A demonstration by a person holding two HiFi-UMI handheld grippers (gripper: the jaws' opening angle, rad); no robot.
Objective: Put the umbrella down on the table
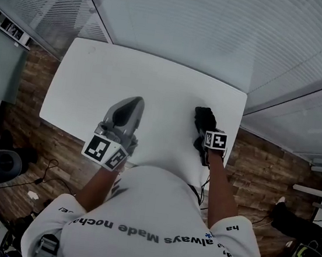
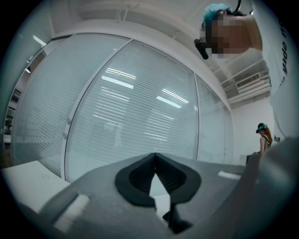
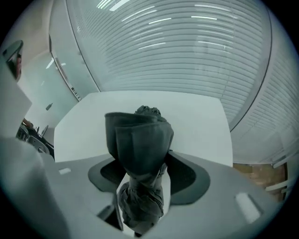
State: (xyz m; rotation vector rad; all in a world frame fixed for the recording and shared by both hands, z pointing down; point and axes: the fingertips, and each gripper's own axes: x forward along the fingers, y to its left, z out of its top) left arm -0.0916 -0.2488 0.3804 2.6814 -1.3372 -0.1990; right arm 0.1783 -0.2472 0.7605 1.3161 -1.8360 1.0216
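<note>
Two grippers are working over one white table point(image 1: 156, 77).

The left gripper point(image 2: 155, 157) is pointing level at the blinded glass wall point(image 2: 140, 107) ahead of it. Its pads are meeting at the tips with nothing between them, so it is clenched and empty. Its own view is catching only a corner of tabletop off its left side. The head view is adding that the jaws are hanging over the tabletop, with the marker cube point(image 1: 105, 150) behind them at the near edge.

Well apart to the right, the right gripper point(image 3: 142, 179) is tilting down at the table. In its own view the jaws are standing wide, and the folded dark umbrella point(image 3: 139, 140) is running forward between them and past the tips. Slivers of white are showing on both sides between fabric and pads. The pads are not pressing, so the umbrella is released.

Only the head view is showing placement. The umbrella is lying over the tabletop just ahead of that gripper, toward the table's right edge. I can't tell whether it is fully resting on the surface.

At the far right of the left gripper view, a second person point(image 2: 264, 135) is standing in the background.
</note>
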